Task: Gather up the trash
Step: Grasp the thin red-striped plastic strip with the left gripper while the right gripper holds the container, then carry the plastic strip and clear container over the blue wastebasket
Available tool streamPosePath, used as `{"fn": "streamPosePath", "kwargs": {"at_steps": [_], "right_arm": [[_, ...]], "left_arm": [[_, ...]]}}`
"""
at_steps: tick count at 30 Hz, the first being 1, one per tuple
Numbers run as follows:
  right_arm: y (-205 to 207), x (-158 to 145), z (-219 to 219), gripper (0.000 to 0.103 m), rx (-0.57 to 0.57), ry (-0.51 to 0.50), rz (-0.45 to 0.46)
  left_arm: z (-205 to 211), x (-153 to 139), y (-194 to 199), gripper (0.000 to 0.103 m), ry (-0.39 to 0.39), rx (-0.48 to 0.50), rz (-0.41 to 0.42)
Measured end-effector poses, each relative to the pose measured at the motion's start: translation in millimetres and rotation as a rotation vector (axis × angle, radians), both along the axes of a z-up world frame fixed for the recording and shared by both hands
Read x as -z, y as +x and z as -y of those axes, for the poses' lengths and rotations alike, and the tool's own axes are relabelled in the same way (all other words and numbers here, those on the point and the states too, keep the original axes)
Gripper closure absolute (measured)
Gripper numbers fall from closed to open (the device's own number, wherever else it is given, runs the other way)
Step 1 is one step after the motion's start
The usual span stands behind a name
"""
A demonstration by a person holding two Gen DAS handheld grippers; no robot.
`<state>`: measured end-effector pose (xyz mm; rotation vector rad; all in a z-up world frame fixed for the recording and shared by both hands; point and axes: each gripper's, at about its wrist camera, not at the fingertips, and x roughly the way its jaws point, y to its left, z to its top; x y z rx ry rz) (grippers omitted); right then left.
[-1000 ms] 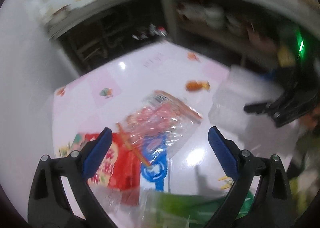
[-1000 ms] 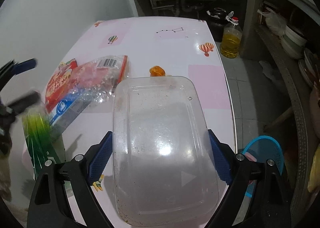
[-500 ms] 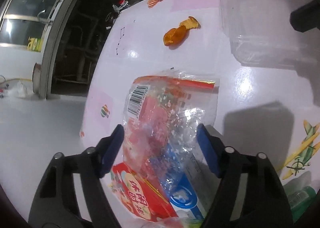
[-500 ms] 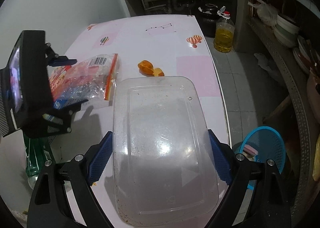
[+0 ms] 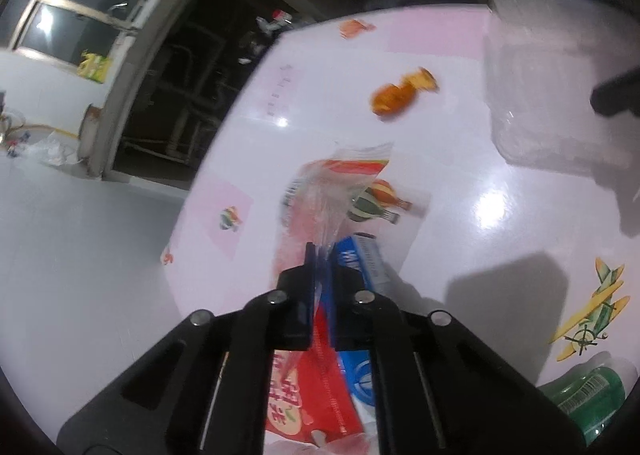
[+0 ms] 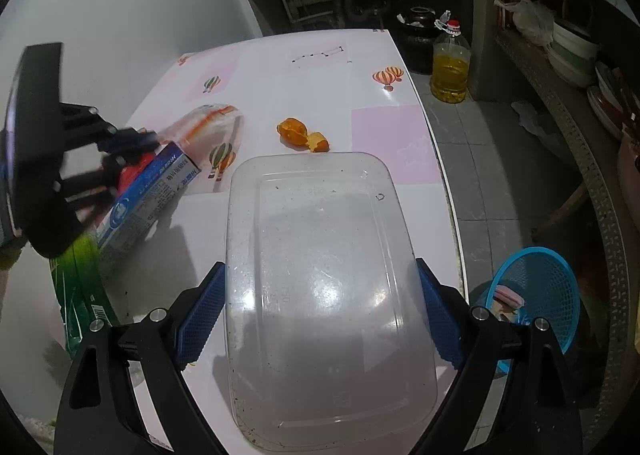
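My left gripper (image 5: 320, 255) is shut on a clear plastic bag (image 5: 332, 191) with a red zip strip, lifting it off the white table (image 5: 460, 215); it also shows in the right wrist view (image 6: 132, 139) with the bag (image 6: 212, 123). Under it lie a blue-and-white carton (image 5: 364, 259) and a red snack wrapper (image 5: 304, 399). My right gripper (image 6: 320, 307) grips a clear plastic container (image 6: 324, 295) between its blue pads. An orange peel (image 6: 302, 133) lies on the table beyond the container.
A green bottle (image 6: 80, 287) lies at the table's near left edge. A blue basket (image 6: 536, 295) stands on the floor to the right. An oil bottle (image 6: 450, 67) and a dark pot (image 6: 418, 35) stand past the far edge. A wall is on the left.
My left gripper has closed on the clear bag and raised it, uncovering the balloon print and carton. The right gripper with the container has barely moved.
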<state>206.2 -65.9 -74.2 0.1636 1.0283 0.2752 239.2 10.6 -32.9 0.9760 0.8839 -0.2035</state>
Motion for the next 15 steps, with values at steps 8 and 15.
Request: {"fn": "streamPosePath", "kwargs": {"at_steps": [8, 15], "right_arm": [[-4, -2, 8, 0.018, 0.017, 0.043, 0.015], [-11, -11, 26, 0.018, 0.048, 0.146, 0.040]], "left_arm": [[-28, -55, -3, 0.103, -0.222, -0.099, 0.090], [-33, -110, -19, 0.103, -0.440, -0.107, 0.143]]}}
